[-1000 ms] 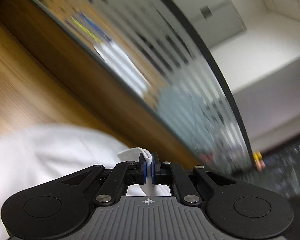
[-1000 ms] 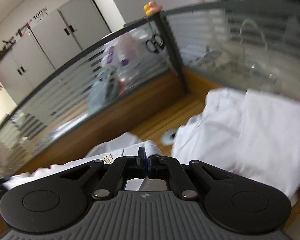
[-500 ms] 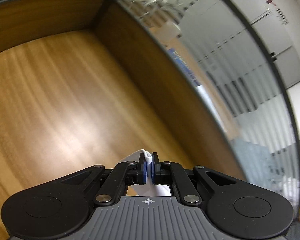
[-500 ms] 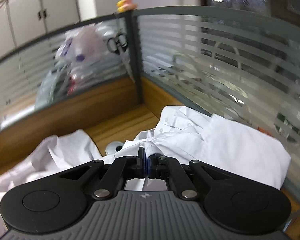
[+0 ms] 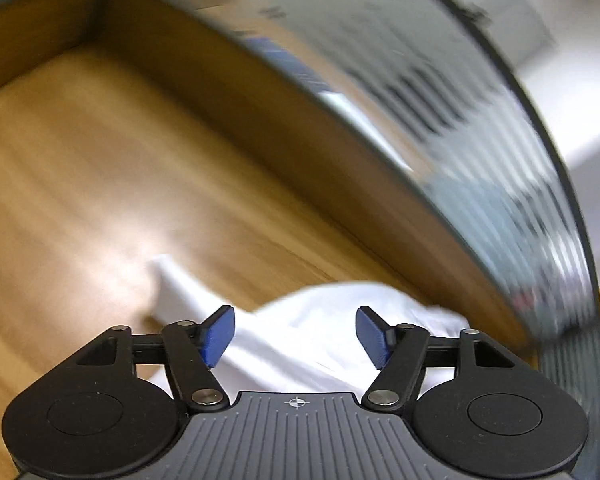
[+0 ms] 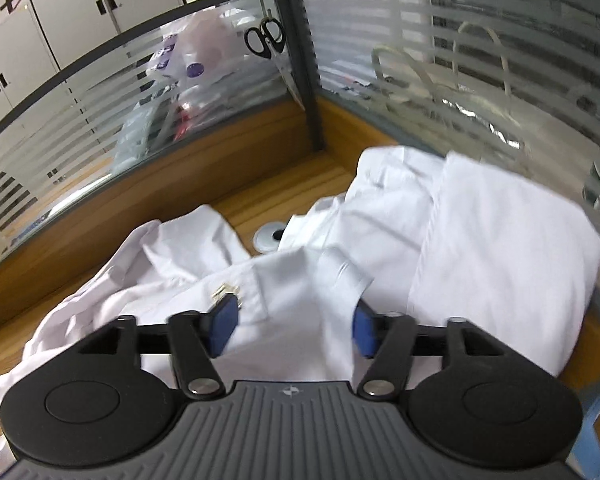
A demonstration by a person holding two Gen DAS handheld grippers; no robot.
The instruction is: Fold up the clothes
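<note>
Both the left hand-held gripper [image 5: 296,334] and the right hand-held gripper [image 6: 294,330], clamped on the white shirt [image 6: 284,280] a second ago, are now opening their jaws, and the released fabric is lying on the desk [image 5: 80,184] beneath them.

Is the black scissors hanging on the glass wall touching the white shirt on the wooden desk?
Apart. The right wrist view shows the black scissors hanging high on the glass partition, with bare wooden desk between them and the white shirt.
</note>
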